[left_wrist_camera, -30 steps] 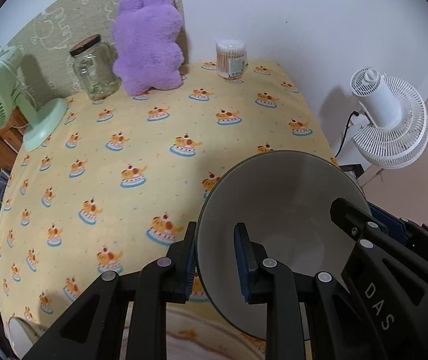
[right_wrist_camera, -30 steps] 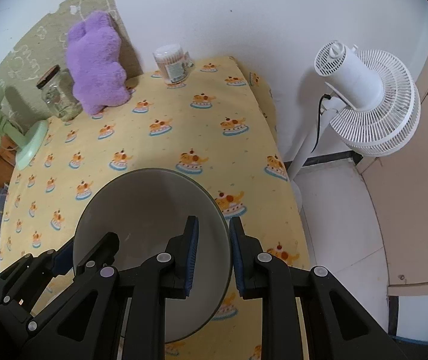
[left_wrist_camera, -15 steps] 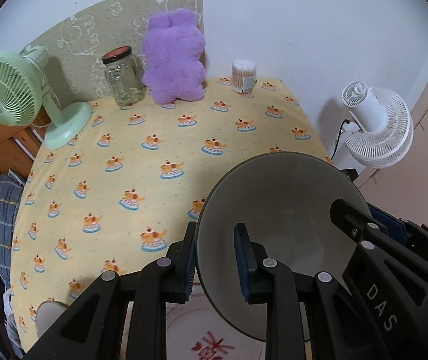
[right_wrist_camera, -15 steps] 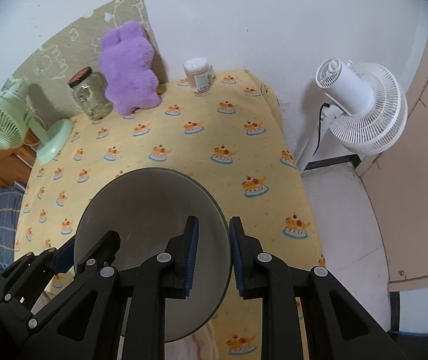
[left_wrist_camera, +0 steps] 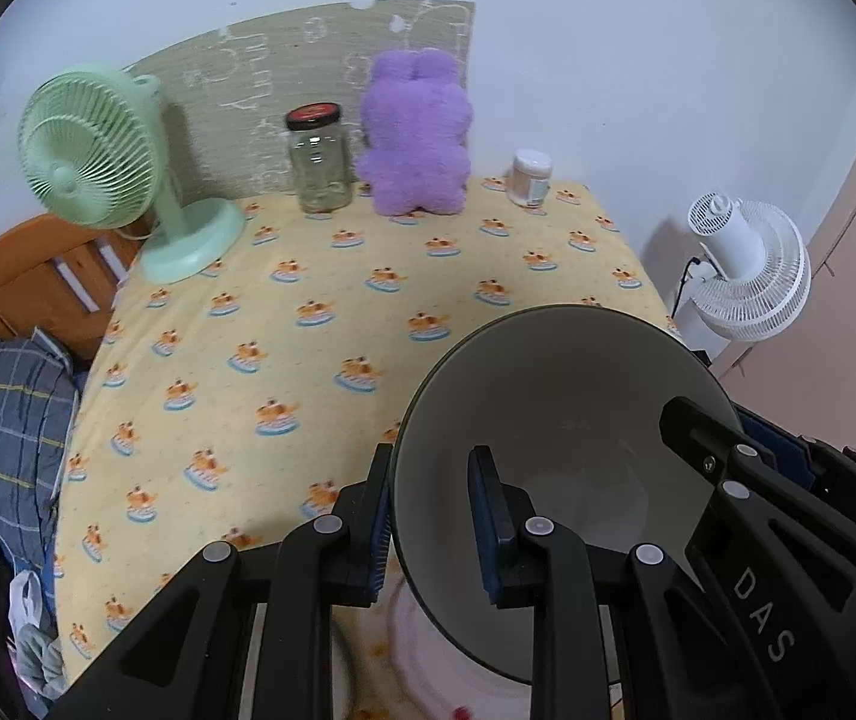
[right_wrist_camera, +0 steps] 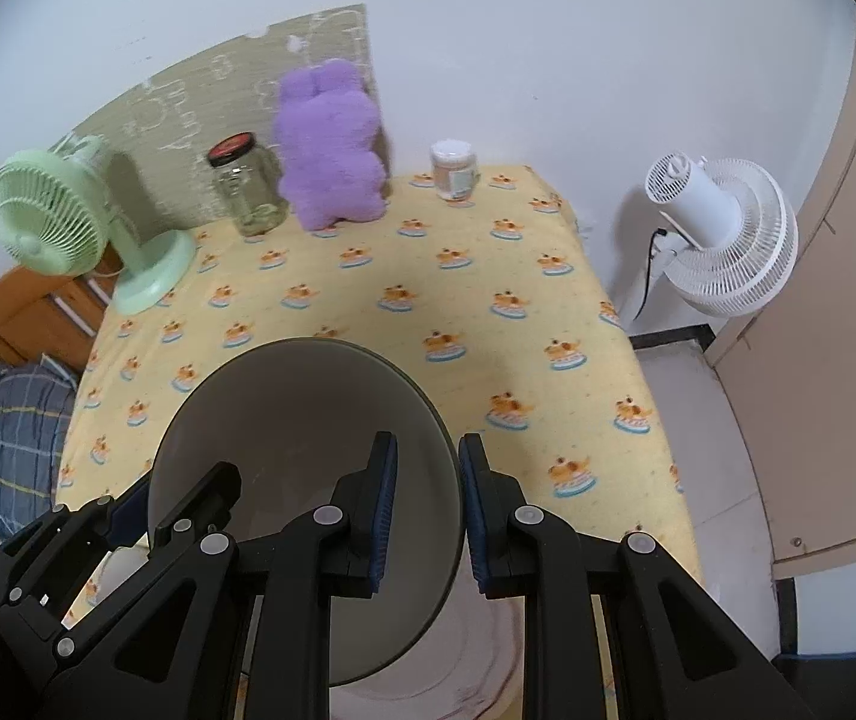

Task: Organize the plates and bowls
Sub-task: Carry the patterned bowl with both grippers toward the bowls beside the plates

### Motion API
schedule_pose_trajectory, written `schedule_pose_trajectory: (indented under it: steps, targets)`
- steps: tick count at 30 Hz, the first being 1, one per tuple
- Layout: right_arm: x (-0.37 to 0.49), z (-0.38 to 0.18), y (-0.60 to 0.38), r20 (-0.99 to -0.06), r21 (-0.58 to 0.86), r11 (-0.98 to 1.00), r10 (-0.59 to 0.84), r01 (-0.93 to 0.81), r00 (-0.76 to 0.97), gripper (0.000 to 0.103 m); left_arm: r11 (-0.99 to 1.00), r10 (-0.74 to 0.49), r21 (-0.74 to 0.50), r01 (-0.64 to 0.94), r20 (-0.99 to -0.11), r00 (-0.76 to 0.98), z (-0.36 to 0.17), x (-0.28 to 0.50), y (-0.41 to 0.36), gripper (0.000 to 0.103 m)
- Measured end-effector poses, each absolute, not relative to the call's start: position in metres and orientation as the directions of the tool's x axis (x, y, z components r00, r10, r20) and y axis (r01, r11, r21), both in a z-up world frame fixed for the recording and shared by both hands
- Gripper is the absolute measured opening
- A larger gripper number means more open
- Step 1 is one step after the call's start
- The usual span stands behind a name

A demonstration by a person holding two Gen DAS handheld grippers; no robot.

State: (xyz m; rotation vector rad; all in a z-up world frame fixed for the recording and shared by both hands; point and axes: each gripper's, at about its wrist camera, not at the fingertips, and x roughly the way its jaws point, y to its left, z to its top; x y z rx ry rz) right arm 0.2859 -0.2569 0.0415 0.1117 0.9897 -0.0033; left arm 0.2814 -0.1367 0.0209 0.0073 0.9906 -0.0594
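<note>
A grey bowl point(left_wrist_camera: 565, 414) hangs tilted above the near edge of the yellow cartoon-print table point(left_wrist_camera: 320, 312), held from both sides. My left gripper point(left_wrist_camera: 430, 510) is shut on the bowl's left rim, one pad outside and one inside. My right gripper point(right_wrist_camera: 428, 504) is shut on the opposite rim of the same bowl point(right_wrist_camera: 296, 420). Each view also shows the other gripper's black frame at the bowl's far side. A pale plate point(right_wrist_camera: 487, 660) with a faint pinkish pattern lies blurred under the bowl, also seen as a plate point(left_wrist_camera: 428, 666) in the left wrist view.
Along the back wall stand a green desk fan point(left_wrist_camera: 98, 156), a glass jar point(left_wrist_camera: 317, 162), a purple plush toy point(left_wrist_camera: 416, 138) and a small tub of cotton swabs point(left_wrist_camera: 529, 177). A white floor fan point(right_wrist_camera: 721, 228) stands right of the table; a wooden bed frame point(left_wrist_camera: 26, 282) with plaid bedding lies left.
Both grippers have lifted the bowl and drawn back from the wall, so the table looks smaller and farther. The plate beneath has come into view. The grips are unchanged.
</note>
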Motion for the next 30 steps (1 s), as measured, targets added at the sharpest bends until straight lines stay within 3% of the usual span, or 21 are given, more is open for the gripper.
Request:
schedule_pose_trajectory:
  steps: [19, 30]
  targets:
    - [0.231, 0.04, -0.144, -0.833, 0.086, 0.996, 0.068, 0.007, 0.549, 0.025, 1.0, -0.026, -0.016, 0.023, -0.839, 0.544, 0.022, 0.224, -0.03, 0.021]
    - [0.214, 0.016, -0.111, -0.861, 0.063, 0.998, 0.051, 0.007, 0.507, 0.025, 0.999, -0.043, -0.032, 0.031, -0.868, 0.494, -0.004, 0.212, -0.001, 0.021]
